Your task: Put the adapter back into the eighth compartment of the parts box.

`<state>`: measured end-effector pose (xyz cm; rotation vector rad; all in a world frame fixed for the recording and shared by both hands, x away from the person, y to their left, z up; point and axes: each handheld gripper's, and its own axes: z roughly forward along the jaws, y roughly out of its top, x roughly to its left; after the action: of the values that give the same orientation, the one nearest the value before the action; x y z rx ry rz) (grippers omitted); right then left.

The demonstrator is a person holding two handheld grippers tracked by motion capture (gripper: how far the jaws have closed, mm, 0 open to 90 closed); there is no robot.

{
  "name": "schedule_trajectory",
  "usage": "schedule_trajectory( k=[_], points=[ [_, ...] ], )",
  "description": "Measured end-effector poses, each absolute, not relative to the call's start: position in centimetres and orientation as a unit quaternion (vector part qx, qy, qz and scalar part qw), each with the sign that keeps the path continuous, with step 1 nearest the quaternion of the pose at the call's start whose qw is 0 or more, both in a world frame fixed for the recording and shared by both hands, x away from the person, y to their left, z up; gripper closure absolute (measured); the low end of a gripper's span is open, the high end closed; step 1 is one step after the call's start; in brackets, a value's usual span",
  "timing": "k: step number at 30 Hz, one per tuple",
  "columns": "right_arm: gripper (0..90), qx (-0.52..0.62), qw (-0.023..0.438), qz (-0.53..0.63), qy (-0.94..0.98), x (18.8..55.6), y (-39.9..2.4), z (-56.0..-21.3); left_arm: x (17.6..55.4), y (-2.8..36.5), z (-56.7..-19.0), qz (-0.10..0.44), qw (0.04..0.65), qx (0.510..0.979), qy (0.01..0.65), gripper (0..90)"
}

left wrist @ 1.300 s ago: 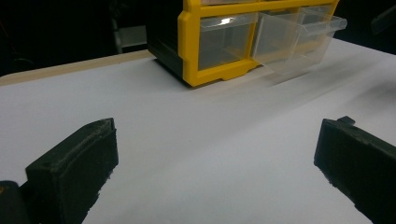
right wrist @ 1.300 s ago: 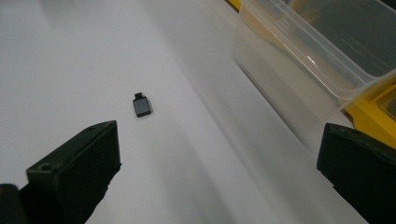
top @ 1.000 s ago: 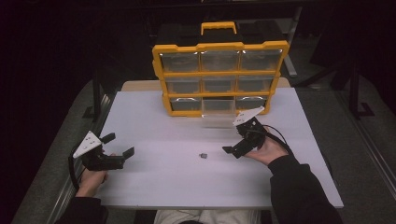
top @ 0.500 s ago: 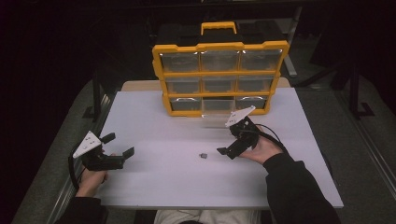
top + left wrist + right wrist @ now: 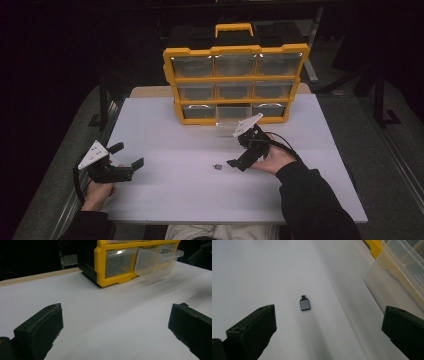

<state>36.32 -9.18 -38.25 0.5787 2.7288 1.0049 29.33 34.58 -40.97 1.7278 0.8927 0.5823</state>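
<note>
Adapter (image 5: pixel 305 304) being approached on table (image 5: pixel 165 200)

It is being framed by the spread right gripper (image 5: pixel 239 162); closing is judged next. Left gripper (image 5: pixel 127 159) is being held released.

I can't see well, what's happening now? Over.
Both tongs open: left tongs idle, right tongs aimed at small adapter. Adapter on table. Nothing between.

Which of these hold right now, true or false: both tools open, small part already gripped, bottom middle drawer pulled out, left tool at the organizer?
1. Both tools are open. True: left tool and right tool have jaws apart.
2. The small dark part is gripped. False: it lies free on the table.
3. The bottom middle drawer of the yellow organizer is pulled out. True.
4. The left tool touches the organizer. False: it is well apart.
</note>
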Motion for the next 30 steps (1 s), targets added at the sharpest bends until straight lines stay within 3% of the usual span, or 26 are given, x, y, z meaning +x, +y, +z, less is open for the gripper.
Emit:
schedule_trajectory(
  k=[30],
  points=[
    [0.0,0.141,0.054,0.284,0.947,37.1,-4.6,-40.1,29.3,34.6,-41.0,0.243,0.531,0.721,0.373,0.0]
  ],
)
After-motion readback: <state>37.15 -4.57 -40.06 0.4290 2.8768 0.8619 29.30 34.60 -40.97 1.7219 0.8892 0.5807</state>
